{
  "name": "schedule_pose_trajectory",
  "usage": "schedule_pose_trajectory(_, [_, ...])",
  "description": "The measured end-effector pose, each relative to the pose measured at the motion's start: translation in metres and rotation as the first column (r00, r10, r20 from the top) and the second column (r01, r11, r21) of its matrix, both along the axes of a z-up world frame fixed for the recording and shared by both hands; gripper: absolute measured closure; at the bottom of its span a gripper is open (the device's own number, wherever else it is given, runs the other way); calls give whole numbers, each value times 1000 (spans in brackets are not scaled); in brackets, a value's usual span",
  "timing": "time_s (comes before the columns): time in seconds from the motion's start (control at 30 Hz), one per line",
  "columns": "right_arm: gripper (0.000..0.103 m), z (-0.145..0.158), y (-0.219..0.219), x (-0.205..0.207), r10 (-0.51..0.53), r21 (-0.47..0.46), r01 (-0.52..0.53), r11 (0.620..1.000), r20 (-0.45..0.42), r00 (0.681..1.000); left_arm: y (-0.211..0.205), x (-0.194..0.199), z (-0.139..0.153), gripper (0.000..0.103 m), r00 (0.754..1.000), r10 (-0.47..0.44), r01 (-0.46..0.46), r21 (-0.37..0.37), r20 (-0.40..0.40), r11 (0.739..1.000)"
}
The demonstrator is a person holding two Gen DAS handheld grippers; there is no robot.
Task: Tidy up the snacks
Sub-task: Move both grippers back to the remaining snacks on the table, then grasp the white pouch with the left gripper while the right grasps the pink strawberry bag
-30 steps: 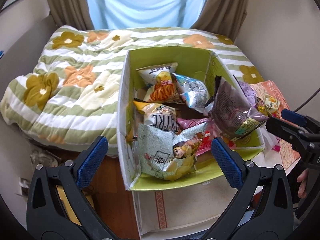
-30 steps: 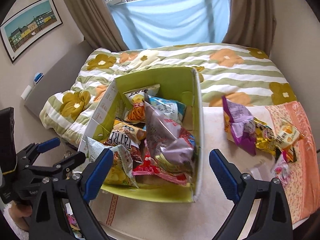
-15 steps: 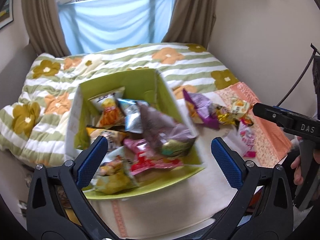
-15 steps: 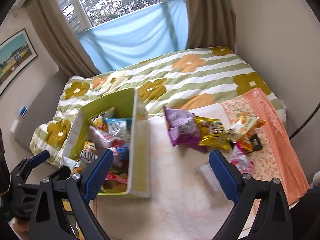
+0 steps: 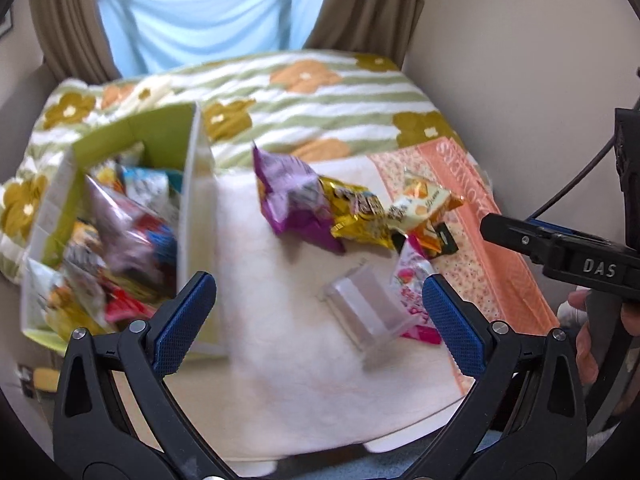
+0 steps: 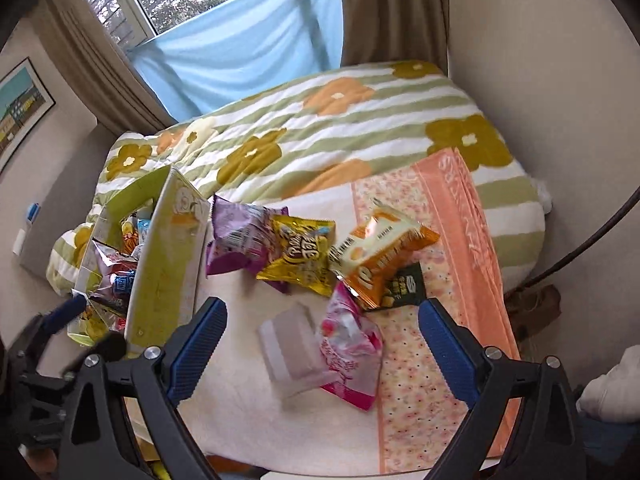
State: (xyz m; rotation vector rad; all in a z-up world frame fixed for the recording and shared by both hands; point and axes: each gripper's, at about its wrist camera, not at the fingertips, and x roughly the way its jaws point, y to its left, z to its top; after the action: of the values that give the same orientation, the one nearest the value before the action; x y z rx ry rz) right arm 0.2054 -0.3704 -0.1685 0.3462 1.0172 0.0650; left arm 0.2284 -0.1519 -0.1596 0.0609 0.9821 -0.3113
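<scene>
Two claws, left claw (image 5: 318,320) and right claw (image 6: 322,338), hover agape above loose snacks (image 6: 300,254).

the right gripper (image 6: 322,334) is wide open, its two blue pads far apart, with nothing between them. it hangs over a white cloth (image 6: 240,412) on the bed. right below lie a clear plastic tray (image 6: 290,354) and a pink snack bag (image 6: 352,354), touching each other. farther back sit a purple bag (image 6: 240,242), a yellow bag (image 6: 300,254) and an orange bag (image 6: 380,254) in a row, overlapping. a small black packet (image 6: 406,286) peeks out under the orange one. to the left stands a green box (image 6: 168,264) full of snacks. the left gripper (image 6: 60,320) shows blurry at the left edge.
</scene>
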Motion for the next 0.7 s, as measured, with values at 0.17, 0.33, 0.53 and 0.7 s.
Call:
schedule_pose_trajectory(0.17, [7,-33,-21,6,57,61,-54,997,-48,997,-26,7,-52,1,989,63,-62,9,-135,998])
schedule_pose_trajectory(0.33, [7,-68,-23,12,118,106,-109,988,-86,989,-39,16,-101,1,964,96,-98,4,-250,995])
schedule_pose_trajectory(0.53, [12,-97,-18,16,154,120,-141,983,-111,982,-54,30,-133,1,955,86,-79,35,-283,996])
schedule_pose_trajectory(0.7, [14,-113,-11,21,176,112,-160,981,-147,973,-55,35,-150,1,950,83,-73,45,-300,996])
